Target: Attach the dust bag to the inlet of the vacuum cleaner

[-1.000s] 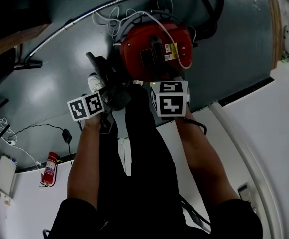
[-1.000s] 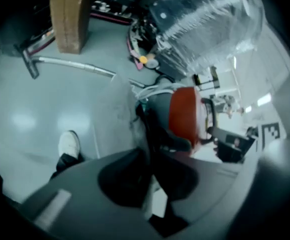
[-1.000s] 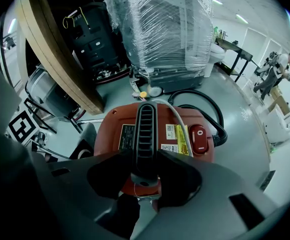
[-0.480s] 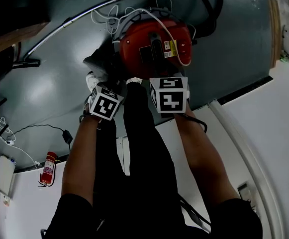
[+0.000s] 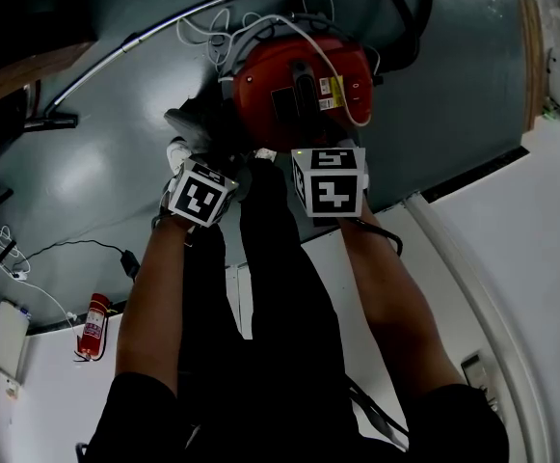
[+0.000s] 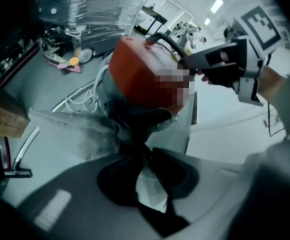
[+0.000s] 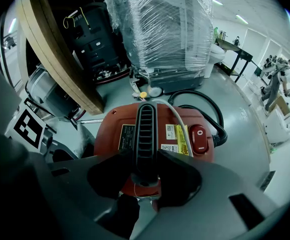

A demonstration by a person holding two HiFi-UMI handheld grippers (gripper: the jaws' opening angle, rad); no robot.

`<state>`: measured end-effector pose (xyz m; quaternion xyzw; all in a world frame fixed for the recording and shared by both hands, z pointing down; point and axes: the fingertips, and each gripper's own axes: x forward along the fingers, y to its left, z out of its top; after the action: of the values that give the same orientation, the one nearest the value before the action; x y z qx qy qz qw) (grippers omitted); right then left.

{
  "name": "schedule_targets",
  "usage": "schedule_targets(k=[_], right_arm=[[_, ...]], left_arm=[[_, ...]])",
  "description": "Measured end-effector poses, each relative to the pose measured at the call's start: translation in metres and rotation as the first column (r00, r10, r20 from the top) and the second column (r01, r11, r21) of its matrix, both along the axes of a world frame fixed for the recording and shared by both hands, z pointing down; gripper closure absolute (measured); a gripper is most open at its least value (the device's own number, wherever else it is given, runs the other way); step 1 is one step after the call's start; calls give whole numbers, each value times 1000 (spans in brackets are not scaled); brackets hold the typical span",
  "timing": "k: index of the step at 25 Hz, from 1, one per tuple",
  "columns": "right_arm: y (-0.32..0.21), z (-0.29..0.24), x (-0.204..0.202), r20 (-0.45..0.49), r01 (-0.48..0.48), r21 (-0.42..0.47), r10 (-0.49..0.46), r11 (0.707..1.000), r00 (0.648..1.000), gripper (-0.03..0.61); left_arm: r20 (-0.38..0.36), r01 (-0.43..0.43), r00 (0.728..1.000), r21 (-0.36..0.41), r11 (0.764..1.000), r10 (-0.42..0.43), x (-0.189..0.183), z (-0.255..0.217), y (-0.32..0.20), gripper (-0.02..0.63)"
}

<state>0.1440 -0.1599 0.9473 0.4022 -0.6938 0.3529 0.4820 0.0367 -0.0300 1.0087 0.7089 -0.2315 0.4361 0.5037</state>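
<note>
The red vacuum cleaner (image 5: 299, 90) stands on the grey floor in front of me. My right gripper (image 7: 145, 166) is shut on the black carry handle (image 7: 145, 124) on its top, with the red switch (image 7: 198, 138) to the right. My left gripper (image 6: 145, 156) is shut on a pale fold of the grey dust bag (image 6: 75, 131). The bag stretches left from under the red body (image 6: 140, 79). In the head view the bag (image 5: 188, 123) lies at the vacuum's left, just beyond the left gripper's marker cube (image 5: 200, 193). The inlet itself is hidden.
A black hose (image 5: 405, 17) loops behind the vacuum, and white cable (image 5: 212, 37) lies at its left. A metal wand (image 5: 145, 41) runs across the floor. A plastic-wrapped load (image 7: 159, 29) and a wooden board (image 7: 60, 59) stand beyond. A fire extinguisher (image 5: 94, 326) is near left.
The left gripper has rolled about its own axis and shifted right toward the vacuum, taking the bag with it. The right gripper has kept still on the handle.
</note>
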Motion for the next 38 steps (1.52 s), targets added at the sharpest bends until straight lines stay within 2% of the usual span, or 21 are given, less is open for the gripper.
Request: schedule_targets(k=[3, 8, 11, 12, 16, 17, 18, 19, 20, 23, 25, 29, 31, 35, 36, 38], right_arm=[[0, -1, 0, -2, -2, 3, 2, 1000, 1000, 428], [0, 0, 0, 2, -14, 9, 14, 1000, 1000, 428], [2, -2, -2, 27, -33, 21, 33, 999, 999, 426], [3, -5, -3, 40, -45, 25, 44, 999, 998, 401], [13, -22, -1, 82, -131, 5, 130, 991, 988, 371], [18, -29, 1, 93, -155, -9, 155, 988, 983, 392], [22, -37, 2, 105, -176, -13, 177, 984, 979, 447], [25, -48, 3, 114, -190, -3, 189, 982, 975, 532], [27, -60, 3, 120, -192, 18, 188, 981, 975, 578], [33, -92, -2, 132, -172, 79, 160, 982, 978, 580], [33, -112, -5, 147, -180, 105, 163, 978, 976, 580], [27, -171, -16, 216, -226, 147, 192, 963, 957, 580], [24, -207, -24, 259, -236, 164, 189, 958, 947, 580], [12, -282, -37, 338, -230, 225, 146, 947, 930, 580], [4, -301, -41, 355, -230, 256, 130, 939, 926, 580], [-16, -338, -48, 389, -235, 328, 96, 915, 916, 580]], left_arm=[[-10, 14, 1000, 3, 1000, -14, 0, 0, 0, 538], [-7, 116, 993, -30, 993, -117, -1, 0, -1, 532], [39, 177, 984, -30, 984, -176, -5, 0, -2, 529], [65, 194, 979, -24, 981, -192, -7, 0, -3, 524], [117, 247, 962, 23, 969, -248, -14, -18, -7, 475], [122, 269, 955, 29, 963, -271, -17, -27, -6, 474], [131, 290, 947, 42, 956, -293, -21, -39, -5, 477], [147, 308, 938, 68, 949, -315, -28, -51, -5, 522], [167, 324, 926, 105, 940, -338, -36, -64, -6, 595], [209, 381, 879, 230, 896, -428, -62, -103, -15, 614], [205, 418, 852, 288, 861, -482, -74, -131, -25, 615], [116, 490, 818, 374, 788, -564, -82, -209, -57, 615], [70, 491, 817, 436, 754, -572, -84, -257, -75, 615], [25, 426, 849, 559, 711, -528, -78, -351, -103, 615], [17, 401, 859, 597, 695, -511, -76, -372, -112, 615], [-16, 377, 870, 667, 643, -493, -73, -414, -133, 615]])
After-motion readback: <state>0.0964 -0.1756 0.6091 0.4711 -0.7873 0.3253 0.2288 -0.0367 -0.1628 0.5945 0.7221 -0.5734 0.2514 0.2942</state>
